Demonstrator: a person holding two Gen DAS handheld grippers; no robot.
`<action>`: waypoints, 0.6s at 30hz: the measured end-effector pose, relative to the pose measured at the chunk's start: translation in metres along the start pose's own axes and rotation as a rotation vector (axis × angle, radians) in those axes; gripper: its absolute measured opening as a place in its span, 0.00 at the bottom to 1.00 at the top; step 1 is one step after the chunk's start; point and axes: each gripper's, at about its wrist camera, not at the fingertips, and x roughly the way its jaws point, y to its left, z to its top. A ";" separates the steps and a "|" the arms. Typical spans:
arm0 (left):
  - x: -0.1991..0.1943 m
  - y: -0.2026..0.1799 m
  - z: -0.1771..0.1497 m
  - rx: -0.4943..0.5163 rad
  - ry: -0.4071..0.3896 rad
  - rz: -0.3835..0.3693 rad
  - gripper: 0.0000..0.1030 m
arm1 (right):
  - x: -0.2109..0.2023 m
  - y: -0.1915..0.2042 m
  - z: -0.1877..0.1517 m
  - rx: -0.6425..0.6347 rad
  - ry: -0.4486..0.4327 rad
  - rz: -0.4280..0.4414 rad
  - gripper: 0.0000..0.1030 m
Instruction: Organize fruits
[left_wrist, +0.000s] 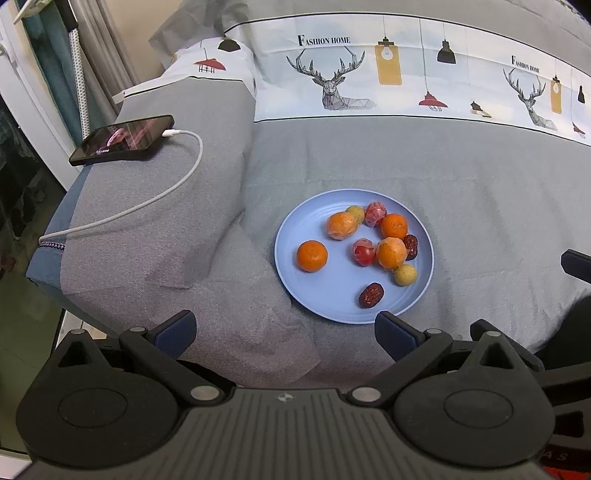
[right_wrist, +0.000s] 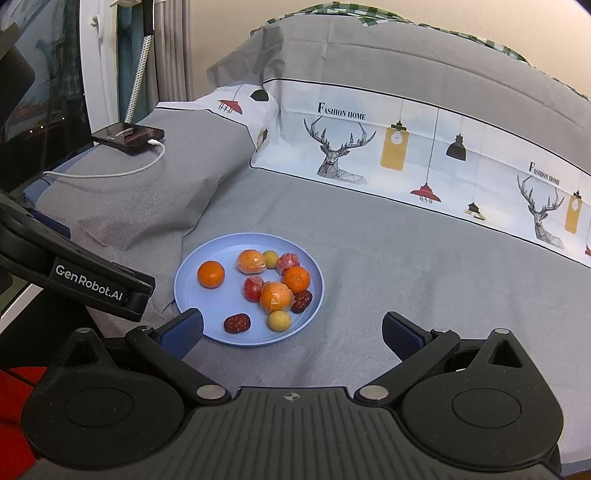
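A light blue plate (left_wrist: 314, 291) (right_wrist: 195, 291) lies on the grey bedspread and holds several fruits. There are bare oranges (left_wrist: 312, 255) (right_wrist: 211, 274), oranges wrapped in clear film (left_wrist: 390, 253) (right_wrist: 276, 296), small red wrapped fruits (left_wrist: 364, 252) (right_wrist: 253, 288), dark red dates (left_wrist: 371, 294) (right_wrist: 236, 323) and yellow round fruits (left_wrist: 405, 274) (right_wrist: 279, 320). My left gripper (left_wrist: 284, 328) is open, empty, just short of the plate's near rim. My right gripper (right_wrist: 291, 330) is open and empty too, its left finger over the plate's near edge. The left gripper's arm (right_wrist: 92, 284) shows at the left of the right wrist view.
A black phone (left_wrist: 122, 139) (right_wrist: 127, 137) with a white charging cable (left_wrist: 147, 203) lies on a grey pillow (left_wrist: 166, 240) to the left. A deer-print sheet band (left_wrist: 369, 74) runs behind the plate. The bed's edge drops off at the far left.
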 end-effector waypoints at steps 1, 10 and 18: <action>0.000 0.000 0.000 0.000 0.000 0.000 1.00 | 0.000 0.000 0.000 0.000 0.000 0.000 0.99; 0.000 0.000 0.000 0.007 -0.002 0.004 1.00 | 0.000 0.000 0.000 0.000 0.001 0.000 0.99; 0.001 0.000 0.000 0.007 -0.001 0.004 1.00 | 0.000 0.000 0.000 0.000 0.001 0.000 0.99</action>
